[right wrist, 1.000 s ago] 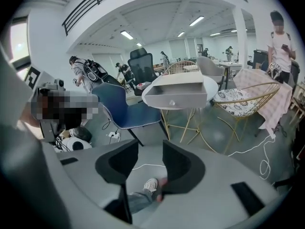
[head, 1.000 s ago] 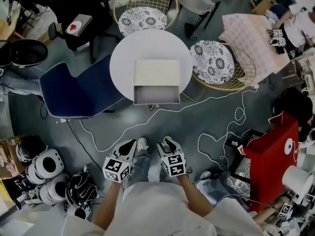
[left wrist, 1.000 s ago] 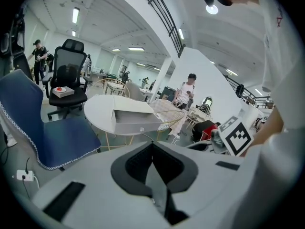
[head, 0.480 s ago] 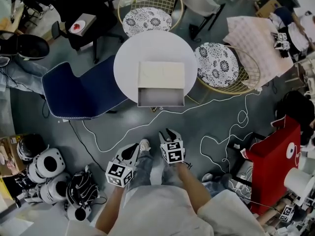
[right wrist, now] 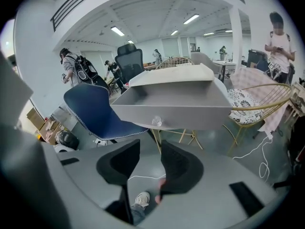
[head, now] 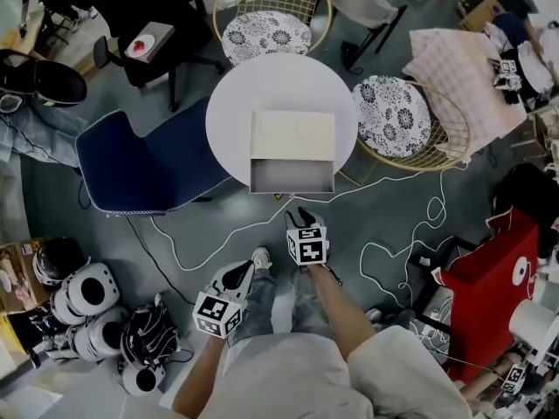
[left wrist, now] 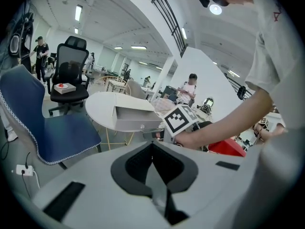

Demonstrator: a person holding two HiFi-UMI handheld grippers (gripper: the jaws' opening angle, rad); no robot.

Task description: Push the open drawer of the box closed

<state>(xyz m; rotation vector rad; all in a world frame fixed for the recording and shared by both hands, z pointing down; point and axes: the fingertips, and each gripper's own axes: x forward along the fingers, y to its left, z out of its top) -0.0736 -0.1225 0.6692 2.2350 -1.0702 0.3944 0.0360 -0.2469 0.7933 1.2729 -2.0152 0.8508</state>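
Note:
A cream box [head: 293,134] sits on a round white table [head: 236,103], and its grey drawer [head: 291,176] is pulled out toward me. In the right gripper view the drawer front [right wrist: 171,112] with a small clear knob [right wrist: 156,121] fills the middle, just beyond my right gripper [right wrist: 150,147]. That right gripper [head: 302,213] is a short way below the drawer, apart from it. It is open; its jaws have just been closing a little, with nothing between them. My left gripper [head: 236,275] hangs back near my legs, shut [left wrist: 152,144] and empty.
A blue chair [head: 140,160] stands left of the table. Two wire chairs with patterned cushions [head: 391,116] [head: 265,35] stand right of it and behind it. A white cable [head: 384,251] loops on the floor near my feet. A red cabinet [head: 489,278] is at right, helmets [head: 79,291] at left.
My right gripper has moved forward from beside the left one toward the drawer front. The left gripper has stayed near my legs.

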